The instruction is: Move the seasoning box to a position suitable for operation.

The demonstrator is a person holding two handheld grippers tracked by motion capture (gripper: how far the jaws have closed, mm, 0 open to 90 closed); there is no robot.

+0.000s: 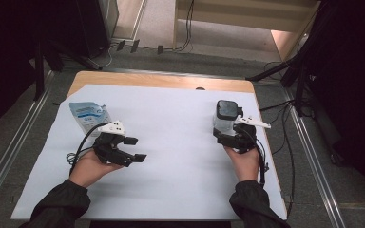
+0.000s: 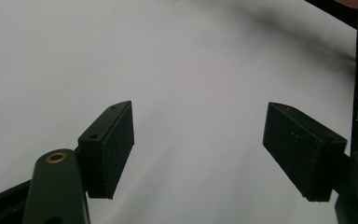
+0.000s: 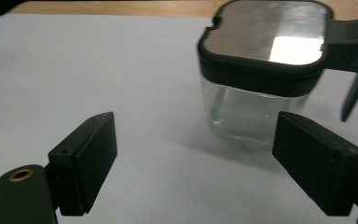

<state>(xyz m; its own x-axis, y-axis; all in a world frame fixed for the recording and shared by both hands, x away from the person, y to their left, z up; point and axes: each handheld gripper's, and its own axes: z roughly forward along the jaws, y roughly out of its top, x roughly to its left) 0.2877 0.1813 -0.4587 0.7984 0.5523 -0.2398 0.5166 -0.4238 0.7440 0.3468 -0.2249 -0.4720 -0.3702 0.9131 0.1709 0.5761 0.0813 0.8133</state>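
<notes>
My right gripper (image 3: 193, 163) spread wide, lined up just short of clear glass jar (image 3: 256, 109) with black hinged lid (image 3: 270, 39), likely for side grasp; left gripper (image 2: 198, 149) also released, parked over bare white sheet (image 2: 168, 60); refill pouch (image 1: 89, 115) waits far left

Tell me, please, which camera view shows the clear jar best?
The right gripper view: the jar is close, showing its glass body, dark lid and handle. The high view shows it small, beside the right claw.
</notes>
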